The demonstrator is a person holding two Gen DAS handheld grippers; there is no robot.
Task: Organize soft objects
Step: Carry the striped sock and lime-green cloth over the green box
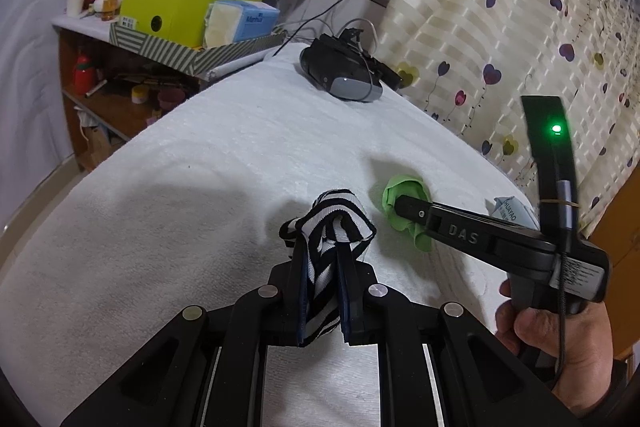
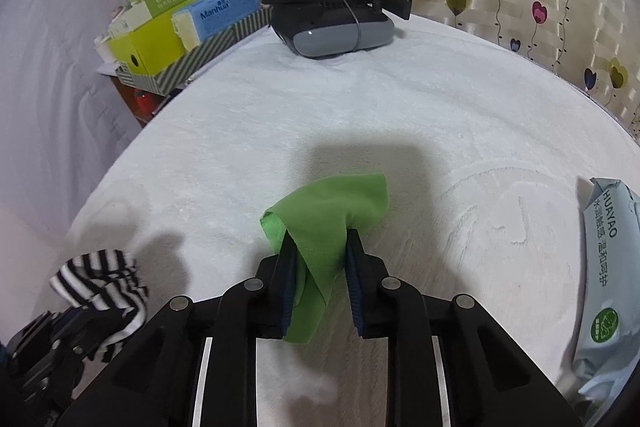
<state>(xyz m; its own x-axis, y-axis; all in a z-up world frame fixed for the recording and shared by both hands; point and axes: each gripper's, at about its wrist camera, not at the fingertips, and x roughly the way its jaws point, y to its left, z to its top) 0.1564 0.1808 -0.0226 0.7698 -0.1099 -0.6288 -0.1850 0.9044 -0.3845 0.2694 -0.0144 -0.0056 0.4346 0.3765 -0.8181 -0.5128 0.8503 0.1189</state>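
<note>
Two grippers are over the white fleece blanket (image 2: 360, 107), each with a soft item. Left gripper (image 1: 325, 291), lower centre of the left wrist view: its fingers (image 1: 298, 291) are pressed together on a black-and-white striped cloth (image 1: 332, 223), which bunches above the fingertips and runs down between the pads. The same striped cloth shows at the lower left of the right wrist view, by the black frame of the left tool.

Right gripper (image 2: 320, 259), lower centre of its own view: its fingers (image 2: 356, 267) pinch a green cloth (image 2: 332, 211). The left pad lies against the fabric; a narrow gap shows inside the right pad lower down, though the cloth touches its tip. The cloth fans out above the tips and a fold hangs down between the pads. In the left wrist view this gripper enters from the right, held by a hand (image 1: 560, 343), its tip buried in the green cloth, which rests on the blanket just right of the striped cloth.

Other items: a grey-and-black headset (image 2: 340, 27) at the upper centre on the blanket; a pale blue wet-wipe pack (image 2: 600, 267) at the right edge; a cluttered shelf (image 1: 120, 99) with a striped tray at the upper left; a heart-patterned curtain (image 1: 520, 7) at the upper right.
</note>
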